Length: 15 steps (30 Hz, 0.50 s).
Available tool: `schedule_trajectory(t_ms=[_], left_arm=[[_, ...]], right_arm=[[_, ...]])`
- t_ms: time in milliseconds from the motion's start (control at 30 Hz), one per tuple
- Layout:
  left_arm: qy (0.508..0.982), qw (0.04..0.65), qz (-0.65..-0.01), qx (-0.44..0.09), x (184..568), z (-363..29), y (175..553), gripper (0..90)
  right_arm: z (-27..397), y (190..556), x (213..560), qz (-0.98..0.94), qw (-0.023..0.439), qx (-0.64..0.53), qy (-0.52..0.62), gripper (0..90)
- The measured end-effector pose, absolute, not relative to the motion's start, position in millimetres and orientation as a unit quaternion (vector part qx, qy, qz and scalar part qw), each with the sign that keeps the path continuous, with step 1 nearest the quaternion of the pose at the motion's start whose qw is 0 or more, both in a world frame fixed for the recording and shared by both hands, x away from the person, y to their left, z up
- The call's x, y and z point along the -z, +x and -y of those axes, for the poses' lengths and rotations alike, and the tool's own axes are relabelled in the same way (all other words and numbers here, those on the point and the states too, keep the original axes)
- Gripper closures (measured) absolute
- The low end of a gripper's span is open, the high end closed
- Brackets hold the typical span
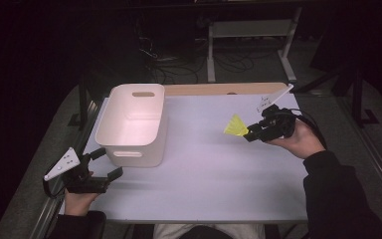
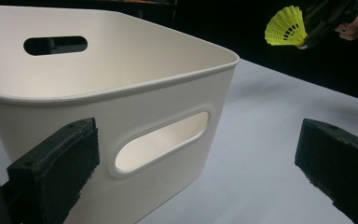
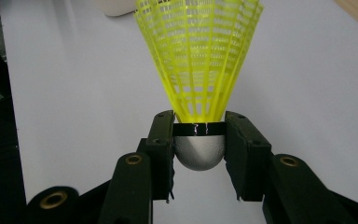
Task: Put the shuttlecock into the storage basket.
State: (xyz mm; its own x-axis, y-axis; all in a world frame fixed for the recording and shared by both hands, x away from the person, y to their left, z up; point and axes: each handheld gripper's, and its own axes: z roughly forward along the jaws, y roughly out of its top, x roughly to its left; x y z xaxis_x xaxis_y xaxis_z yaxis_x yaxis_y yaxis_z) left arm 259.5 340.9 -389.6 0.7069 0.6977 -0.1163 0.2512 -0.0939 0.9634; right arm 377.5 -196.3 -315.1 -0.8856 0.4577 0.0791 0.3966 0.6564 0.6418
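A yellow plastic shuttlecock (image 1: 236, 126) hangs above the right half of the table, skirt pointing left toward the bin. My right gripper (image 1: 252, 133) is shut on its rounded cork. In the right gripper view the shuttlecock (image 3: 198, 60) fans upward, and both pads press the grey cork with its black band. A white plastic bin (image 1: 134, 124) with handle slots stands at the left of the table. My left gripper (image 1: 108, 163) rests open at the bin's near left corner, holding nothing. The left gripper view has the bin (image 2: 121, 107) close ahead and the shuttlecock (image 2: 286, 27) far off, upper right.
The table top (image 1: 214, 174) is pale lilac with a wooden strip (image 1: 219, 89) along its far edge. A white tag (image 1: 273, 99) sticks up from the right gripper. Desk legs and cables lie on the dark floor beyond.
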Motion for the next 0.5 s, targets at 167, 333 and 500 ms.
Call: schedule_trajectory(t_ms=[167,333,500], left_arm=[[0.715,0.585,-0.332,-0.191,390,-341,260,0.0],[0.715,0.585,-0.332,-0.191,390,-341,259,0.0],[0.714,0.586,-0.332,-0.191,390,-341,259,0.0]], right_arm=[[191,380,309,-0.911,0.046,-0.341,0.23,63.2],[186,381,304,-0.913,0.046,-0.339,0.224,63.2],[179,384,301,-0.913,0.045,-0.341,0.219,63.2]])
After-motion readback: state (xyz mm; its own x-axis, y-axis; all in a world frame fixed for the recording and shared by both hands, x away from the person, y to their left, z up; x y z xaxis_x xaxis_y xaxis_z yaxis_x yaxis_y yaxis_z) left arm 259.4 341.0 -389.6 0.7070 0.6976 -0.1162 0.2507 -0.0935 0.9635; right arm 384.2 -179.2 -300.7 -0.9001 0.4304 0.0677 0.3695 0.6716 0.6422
